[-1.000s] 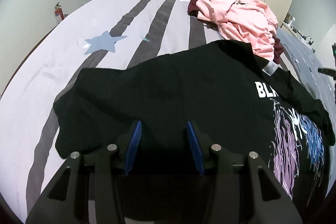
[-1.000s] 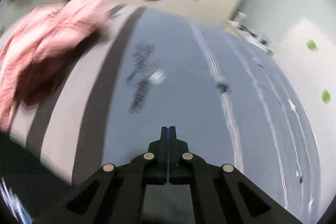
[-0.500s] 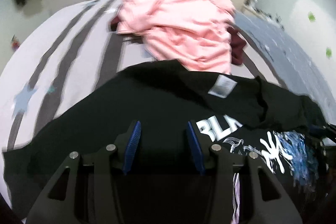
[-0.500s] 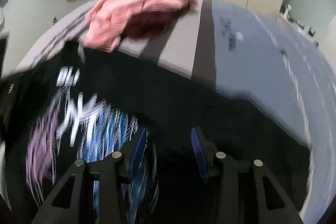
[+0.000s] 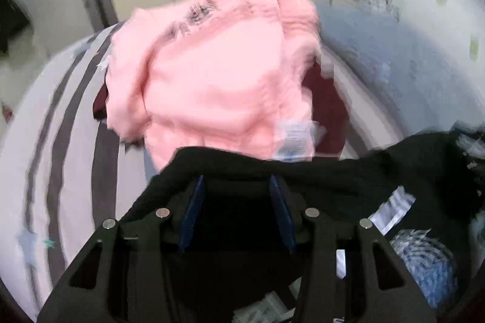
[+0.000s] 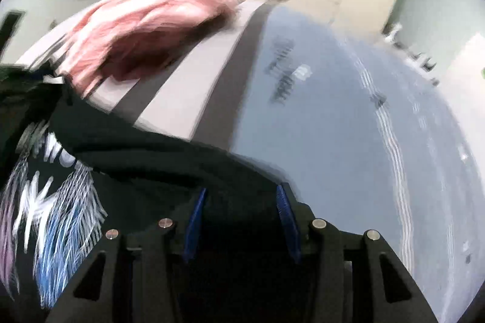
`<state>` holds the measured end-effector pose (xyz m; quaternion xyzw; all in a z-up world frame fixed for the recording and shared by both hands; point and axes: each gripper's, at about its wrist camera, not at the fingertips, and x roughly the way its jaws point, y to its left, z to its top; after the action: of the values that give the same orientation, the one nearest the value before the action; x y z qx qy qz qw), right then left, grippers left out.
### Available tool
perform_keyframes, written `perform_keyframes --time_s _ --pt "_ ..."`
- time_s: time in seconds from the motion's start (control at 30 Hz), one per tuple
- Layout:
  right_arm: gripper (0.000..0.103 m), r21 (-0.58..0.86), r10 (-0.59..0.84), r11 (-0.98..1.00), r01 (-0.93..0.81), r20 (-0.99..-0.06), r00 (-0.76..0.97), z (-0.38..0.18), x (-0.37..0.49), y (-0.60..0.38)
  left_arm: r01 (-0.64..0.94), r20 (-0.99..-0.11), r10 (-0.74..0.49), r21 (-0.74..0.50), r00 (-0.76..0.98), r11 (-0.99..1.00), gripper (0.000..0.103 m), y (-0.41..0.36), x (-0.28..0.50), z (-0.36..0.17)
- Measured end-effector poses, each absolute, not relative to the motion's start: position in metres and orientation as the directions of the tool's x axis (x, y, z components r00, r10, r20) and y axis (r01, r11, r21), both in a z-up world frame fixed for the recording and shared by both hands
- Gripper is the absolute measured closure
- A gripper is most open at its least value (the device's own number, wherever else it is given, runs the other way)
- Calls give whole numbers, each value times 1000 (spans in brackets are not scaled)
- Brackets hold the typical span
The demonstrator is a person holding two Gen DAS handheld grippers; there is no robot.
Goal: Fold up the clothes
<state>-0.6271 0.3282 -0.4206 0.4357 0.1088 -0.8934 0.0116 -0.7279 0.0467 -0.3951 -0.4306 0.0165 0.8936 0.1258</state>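
Two garments, black shirt (image 5: 348,180) and pink top (image 5: 218,80), cover striped bed (image 5: 69,141).

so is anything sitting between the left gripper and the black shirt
Nothing visible. In the left wrist view the black shirt lies right under and between the open blue fingers of the left gripper. The pink garment is heaped farther up the bed, beyond the shirt's edge.

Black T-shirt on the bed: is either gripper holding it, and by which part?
Neither. The left gripper and the right gripper hang over the black T-shirt with jaws apart, pads not pressing the cloth.
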Motion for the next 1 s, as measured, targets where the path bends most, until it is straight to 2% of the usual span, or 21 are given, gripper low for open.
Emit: perform_keyframes --time_s 0.07,0.1,0.23,0.37,0.5,0.67,0.8,0.93,1.0 --pt "57 -120 74 -992 29 -762 -643 -397 -656 349 -143 -738 165 -94 -655 -985 61 35 -736 -380" --pt "49 -79 70 -997 -14 -758 -648 -385 -670 361 -129 -747 143 -78 -650 -989 61 33 -740 -380" --pt "49 -210 150 -977 21 -760 -632 -385 -679 357 -154 -757 118 -23 -643 -988 61 28 -727 -384" --pt "41 -214 124 -974 71 -774 -621 -391 -664 366 -162 -752 82 33 -654 -986 61 3 -705 -395" --pt "41 -235 174 -971 40 -812 -557 -405 -652 403 -113 -769 5 87 -639 -990 61 -38 -683 -413" --pt "40 -266 251 -963 -50 -807 -534 -410 -613 459 -43 -804 -127 187 -580 -981 61 -103 -647 -435" --pt "39 -364 422 -907 -213 -778 -465 -418 -608 506 32 -807 -203 223 -555 -974 61 -147 -626 -438" --pt "39 -260 415 -888 -380 -809 -416 -407 -622 552 76 -799 -227 223 -556 -972 61 -168 -597 -432" --pt "38 -199 372 -904 -380 -804 -464 -393 -620 550 96 -799 -220 202 -560 -975 61 -171 -575 -428"
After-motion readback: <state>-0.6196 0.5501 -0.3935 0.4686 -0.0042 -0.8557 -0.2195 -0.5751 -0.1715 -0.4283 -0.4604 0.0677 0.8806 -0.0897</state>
